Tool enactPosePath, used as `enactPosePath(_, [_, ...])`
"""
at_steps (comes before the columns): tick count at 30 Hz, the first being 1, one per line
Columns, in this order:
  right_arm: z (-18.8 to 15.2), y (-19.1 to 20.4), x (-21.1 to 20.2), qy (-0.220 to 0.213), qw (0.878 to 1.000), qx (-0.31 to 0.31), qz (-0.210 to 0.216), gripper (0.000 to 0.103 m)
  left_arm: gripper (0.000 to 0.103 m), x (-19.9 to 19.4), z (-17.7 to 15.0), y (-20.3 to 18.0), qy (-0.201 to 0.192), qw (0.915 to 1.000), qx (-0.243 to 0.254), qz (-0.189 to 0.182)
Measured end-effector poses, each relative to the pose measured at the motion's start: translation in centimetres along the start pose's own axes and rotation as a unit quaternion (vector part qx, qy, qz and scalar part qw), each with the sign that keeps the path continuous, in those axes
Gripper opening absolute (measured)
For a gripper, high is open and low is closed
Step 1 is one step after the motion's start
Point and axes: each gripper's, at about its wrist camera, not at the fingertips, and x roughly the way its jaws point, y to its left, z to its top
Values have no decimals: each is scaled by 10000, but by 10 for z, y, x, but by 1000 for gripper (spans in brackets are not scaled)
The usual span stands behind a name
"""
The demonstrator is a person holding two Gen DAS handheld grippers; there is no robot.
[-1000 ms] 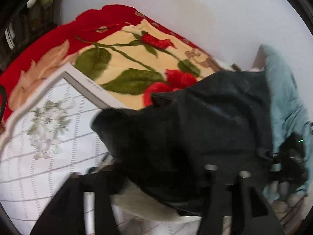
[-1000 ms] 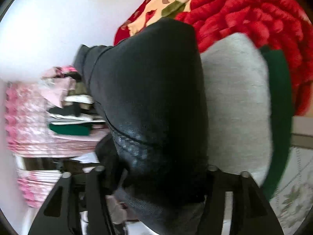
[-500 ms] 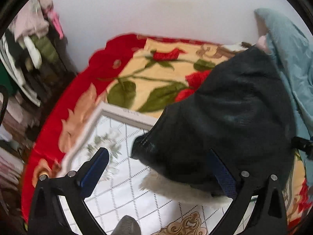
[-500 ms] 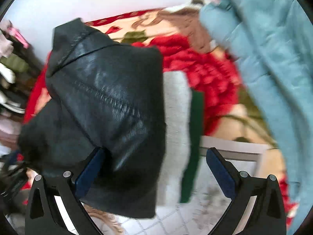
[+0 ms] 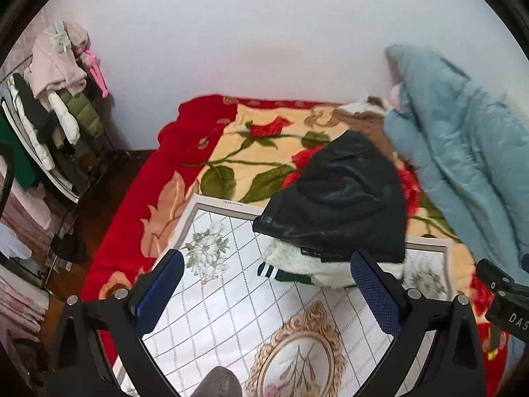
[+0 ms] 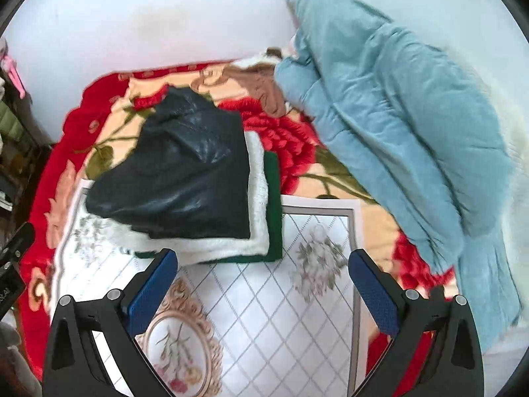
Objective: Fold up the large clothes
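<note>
Folded black leather jacket (image 5: 340, 195) lies on a clothes stack on the bed, both grippers clear of it.

The left gripper (image 5: 264, 291) and the right gripper (image 6: 263, 284) each hang above the white patterned mat (image 6: 264, 314), blue-padded fingers (image 5: 158, 287) spread wide with nothing between them; their jaws have just been opening. The jacket rests on a folded white fleece garment (image 6: 256, 198), which lies on a folded dark green one (image 6: 274, 205). This stack sits at the mat's far edge, partly over the red rose blanket (image 5: 231, 152) covering the bed. A light blue quilted coat (image 6: 396, 115) lies heaped to the right, near the stack. A clothes rack (image 5: 56, 106) stands at the left by the wall.
</note>
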Motion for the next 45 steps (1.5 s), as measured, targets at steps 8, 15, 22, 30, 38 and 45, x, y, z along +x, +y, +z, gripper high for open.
enactPosePath(8, [-49,-6,-175,-610,9977,209,-213,103,103,-129,-15,23,-342,9985,135,-394])
enactPosePath(15, [-89,-12,-289,-1007,9944,220,-212,103,103,-210,-31,37,-494,9973,192,-510])
enactPosePath(22, [-114,-28,-364,-1036,9943,237,26,103,103,-264,-36,44,-402,9984,116,-380])
enactPosePath(30, [-121,-49,-426,-1350,9903,241,234,103,103,-309,-37,45,-602,9976,78,-323])
enactPosePath(38, [-128,-62,-455,-1483,9883,90,357,103,103,-331,-46,42,-765,9966,-6,-304])
enactPosePath(45, [-136,-70,-468,-1566,9871,102,324,103,103,-340,-52,44,-808,9962,-55,-306])
